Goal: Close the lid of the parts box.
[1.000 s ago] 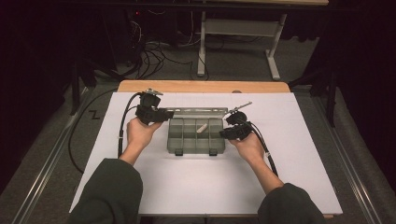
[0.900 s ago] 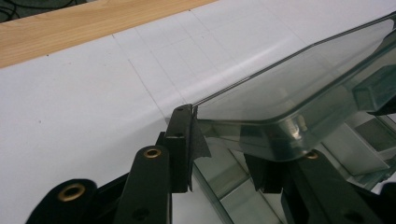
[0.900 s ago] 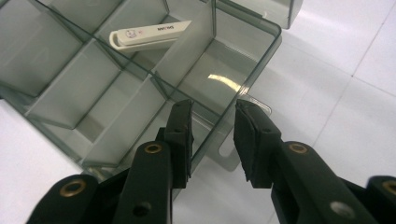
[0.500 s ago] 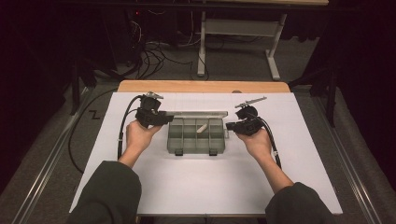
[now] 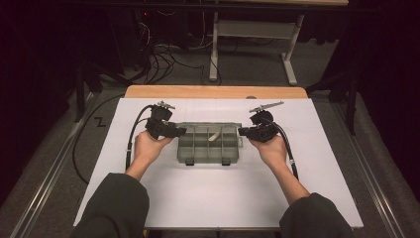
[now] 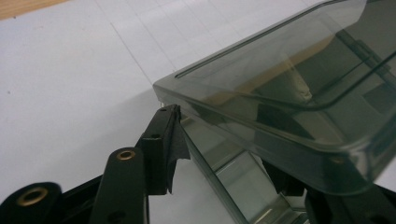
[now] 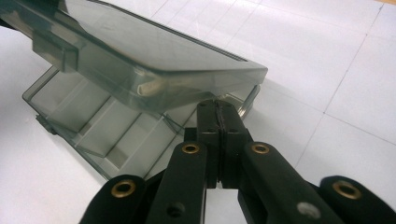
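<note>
Smoky translucent plastic forms the compartment box [image 5: 210,144], which sits at the middle of the white worktop [image 5: 218,198] between the person's two hands. Its base is split by dividers into several cells, and a small pale piece [image 5: 214,136] lies in one of the cells toward the far right. The hinged lid [image 7: 140,60] stands partly raised over the base, as both claw views show: in the right claw view it hangs tilted above the open cells, and the pale piece [image 7: 152,87] shows through it.

At the box's left end, the left claw [image 5: 179,131] has its jaws apart, having just been opening. In the left claw view one jaw tip sits just beside the lid's corner [image 6: 170,91], with the lid's edge and the base wall running between the two jaws; whether the pads touch the plastic I cannot tell, but they do not clamp it.

At the box's right end, the right claw [image 5: 241,131] has its jaws pressed together with nothing between them. In the right claw view the closed tips [image 7: 218,109] sit just under the raised lid's near corner, by the rim of the base.

A strip of bare wood [image 5: 213,91] shows along the worktop's far edge.
</note>
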The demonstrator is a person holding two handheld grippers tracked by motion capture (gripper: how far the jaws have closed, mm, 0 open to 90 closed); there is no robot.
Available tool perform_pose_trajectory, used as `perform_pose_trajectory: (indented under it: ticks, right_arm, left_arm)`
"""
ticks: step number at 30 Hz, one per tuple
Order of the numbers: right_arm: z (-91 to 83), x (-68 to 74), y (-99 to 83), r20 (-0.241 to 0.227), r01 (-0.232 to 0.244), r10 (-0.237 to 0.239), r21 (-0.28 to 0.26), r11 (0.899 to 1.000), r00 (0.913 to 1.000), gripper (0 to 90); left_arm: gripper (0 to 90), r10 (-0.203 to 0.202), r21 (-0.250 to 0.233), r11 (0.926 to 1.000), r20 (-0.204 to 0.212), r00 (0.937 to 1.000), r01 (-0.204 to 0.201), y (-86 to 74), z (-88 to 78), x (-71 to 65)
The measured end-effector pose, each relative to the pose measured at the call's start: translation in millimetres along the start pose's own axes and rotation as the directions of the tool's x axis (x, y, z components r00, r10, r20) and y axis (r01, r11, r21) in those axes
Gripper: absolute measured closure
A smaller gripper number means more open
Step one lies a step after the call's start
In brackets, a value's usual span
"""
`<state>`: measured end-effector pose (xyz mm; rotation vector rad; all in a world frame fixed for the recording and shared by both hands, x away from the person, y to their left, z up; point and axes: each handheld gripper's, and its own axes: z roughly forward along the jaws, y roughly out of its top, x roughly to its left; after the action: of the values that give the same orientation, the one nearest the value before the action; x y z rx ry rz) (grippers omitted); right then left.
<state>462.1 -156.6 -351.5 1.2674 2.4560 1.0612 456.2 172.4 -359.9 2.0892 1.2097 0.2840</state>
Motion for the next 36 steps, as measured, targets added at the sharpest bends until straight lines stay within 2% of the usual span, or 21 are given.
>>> perform_pose_trajectory:
  ticks: [4, 7, 9, 13, 15, 20, 28, 36]
  right_arm:
    - [-1.1, 0.7, 0.4, -0.003, 0.011, -0.011, -0.006, 1.000, 0.9999, 90.0]
    - [-1.1, -0.4, -0.2, -0.004, 0.008, -0.008, -0.004, 1.000, 1.0000, 90.0]
    - [-0.9, -0.8, -0.7, -0.003, 0.012, -0.012, 0.000, 1.000, 0.9999, 90.0]
    - [-0.7, 0.5, -1.3, -0.002, 0.016, -0.016, 0.006, 1.000, 0.9999, 90.0]
    - [-0.6, 1.7, -1.5, -0.004, 0.024, -0.024, 0.007, 1.000, 0.9997, 90.0]
    - [0.6, 1.9, -3.1, -0.014, 0.020, -0.020, 0.008, 1.000, 0.9997, 90.0]
    - [1.4, 0.9, -9.3, -0.027, 0.016, -0.016, 0.008, 1.000, 0.9995, 90.0]
    - [0.8, 0.5, -12.2, -0.035, 0.014, -0.014, 0.004, 1.000, 0.9993, 90.0]
  left_arm:
    - [47.4, -0.004, 0.020, 0.9998, 0.008, 1.0000, 0.004, -3.2, 1.2, 3.0]
    - [46.9, -0.029, 0.022, 0.9994, 0.028, 0.9992, 0.029, -6.1, 1.9, 6.8]
    - [47.9, -0.024, 0.036, 0.9991, 0.029, 0.9993, 0.023, -7.7, 2.8, 8.3]
    - [57.2, -0.006, 0.055, 0.9985, 0.017, 0.9998, 0.005, -9.4, 2.9, 8.4]
    - [61.7, -0.013, 0.050, 0.9987, 0.020, 0.9997, 0.012, -9.2, 2.8, 8.8]
    - [70.3, -0.016, 0.075, 0.9971, 0.020, 0.9997, 0.015, -10.1, 5.6, 10.0]
    - [74.7, -0.036, 0.034, 0.9988, 0.037, 0.9987, 0.035, -15.5, 2.8, 11.4]
    - [74.7, -0.011, 0.003, 0.9999, 0.035, 0.9993, 0.011, -20.6, -3.4, 5.8]
